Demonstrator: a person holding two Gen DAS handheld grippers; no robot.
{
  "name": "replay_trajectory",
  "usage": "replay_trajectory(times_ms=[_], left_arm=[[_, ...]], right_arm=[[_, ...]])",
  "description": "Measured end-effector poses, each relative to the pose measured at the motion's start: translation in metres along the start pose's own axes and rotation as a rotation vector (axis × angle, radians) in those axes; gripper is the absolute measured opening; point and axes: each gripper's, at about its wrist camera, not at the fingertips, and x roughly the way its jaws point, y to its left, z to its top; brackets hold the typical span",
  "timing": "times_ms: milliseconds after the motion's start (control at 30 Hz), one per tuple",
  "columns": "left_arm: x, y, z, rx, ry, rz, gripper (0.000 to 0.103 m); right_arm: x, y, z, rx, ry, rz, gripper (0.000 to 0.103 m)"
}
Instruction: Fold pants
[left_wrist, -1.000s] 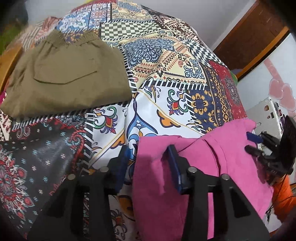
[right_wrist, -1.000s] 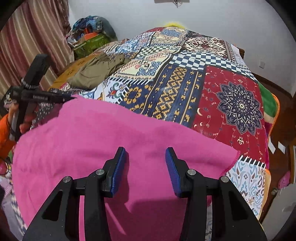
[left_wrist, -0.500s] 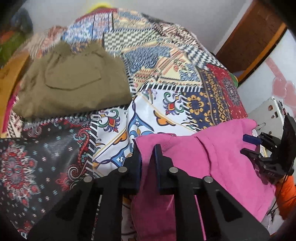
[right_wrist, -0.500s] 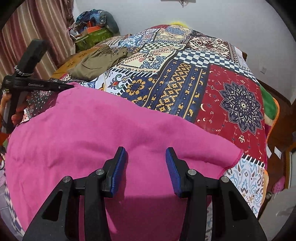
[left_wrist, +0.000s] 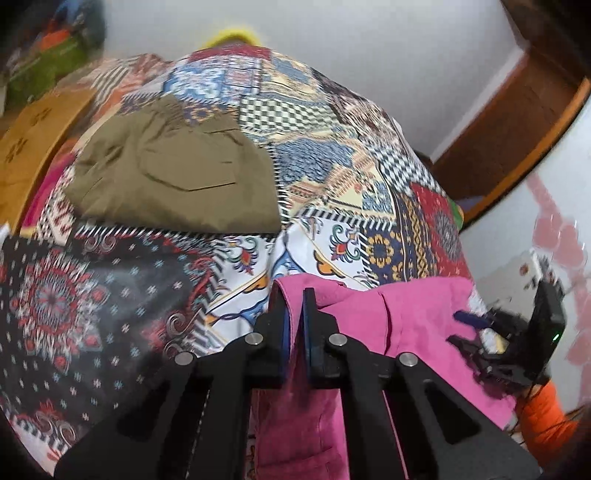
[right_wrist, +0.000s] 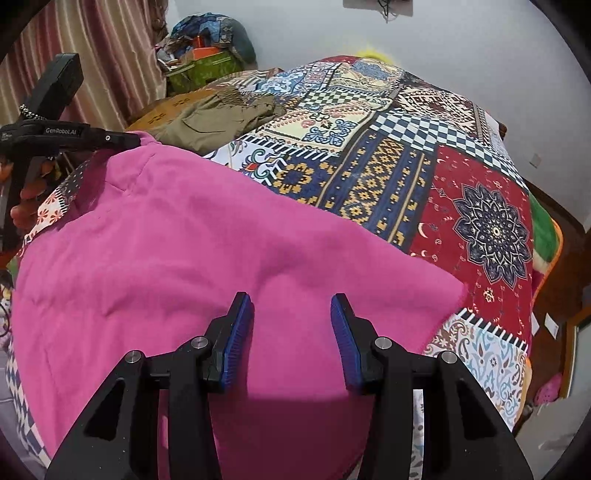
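Pink pants (right_wrist: 221, 251) lie spread on the near part of a patchwork bedspread (right_wrist: 388, 166). My left gripper (left_wrist: 294, 306) is shut on the pants' far left corner (left_wrist: 291, 291); it also shows in the right wrist view (right_wrist: 136, 139), pinching that corner. My right gripper (right_wrist: 291, 314) is open, its blue pads just above the pink cloth near the right edge. It appears in the left wrist view (left_wrist: 469, 325) at the right side of the pants (left_wrist: 417, 317).
Folded olive-green pants (left_wrist: 177, 177) lie farther back on the bed, also in the right wrist view (right_wrist: 221, 114). A pile of bags (right_wrist: 207, 55) and a curtain (right_wrist: 103, 55) stand at the far left. A wooden door frame (left_wrist: 517, 122) is at the right.
My left gripper closed on the pink pants' corner and lifted it slightly, tilting up. My right gripper stayed open over the cloth.
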Motion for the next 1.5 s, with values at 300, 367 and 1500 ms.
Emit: replay_trajectory(times_ms=[300, 367, 1500], left_arm=[[0.003, 0.032, -0.015, -0.091, 0.033, 0.043, 0.005], [0.009, 0.029, -0.016, -0.062, 0.045, 0.063, 0.005], [0.024, 0.027, -0.014, -0.051, 0.101, 0.019, 0.025]], right_arm=[[0.003, 0.006, 0.004, -0.028, 0.031, 0.018, 0.041], [-0.002, 0.004, 0.009, -0.032, 0.046, 0.025, 0.042], [0.038, 0.013, 0.042, -0.062, 0.118, 0.156, 0.016]])
